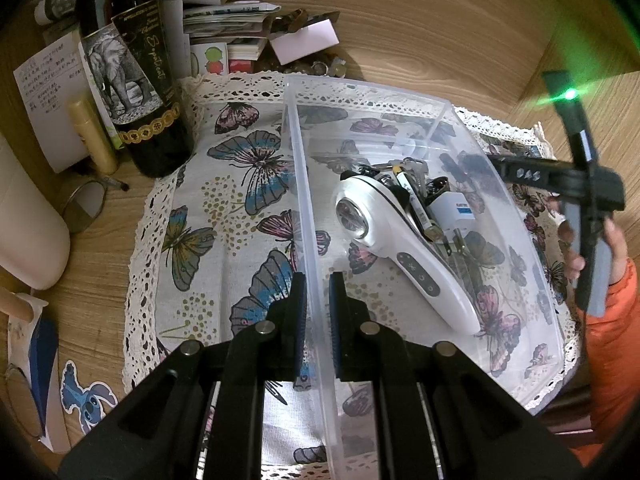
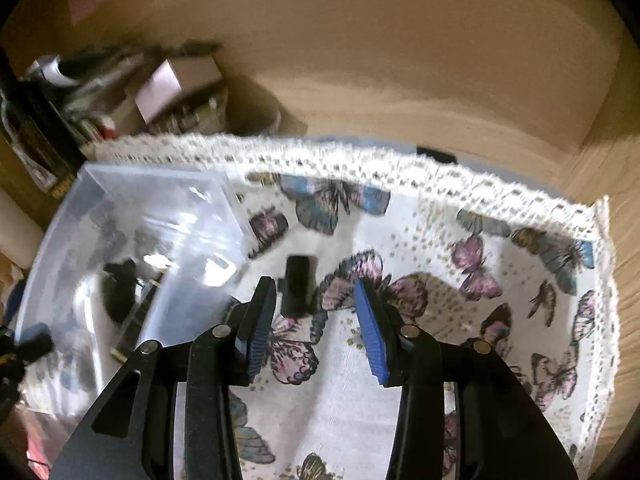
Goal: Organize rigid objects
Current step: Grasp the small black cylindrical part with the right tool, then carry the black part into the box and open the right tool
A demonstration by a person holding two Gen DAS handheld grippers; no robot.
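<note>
left gripper (image 1: pixel 318 312): pinching bin (image 1: pixel 298 168) wall
right gripper (image 2: pixel 316 320): spread, beside bin, over cloth (image 2: pixel 440 320)
massager (image 1: pixel 384 240): inside bin

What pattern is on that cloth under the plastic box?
Butterflies, with a white lace edge, on the cloth; clearest in the left wrist view.

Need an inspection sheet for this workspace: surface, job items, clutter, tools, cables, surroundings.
Surface: wooden desk under a butterfly-print cloth with a lace edge.
Job's things: clear plastic bin holding a white handheld device, a white plug adapter, keys and a pen; a small black object lies on the cloth outside the bin.
Clutter: wine bottle, paper stack, round mirror, sticker.
Grippers: left tool straddles the bin's wall; right tool open above the black object.
Cables: nothing seen.
Surroundings: wooden back panel.
</note>
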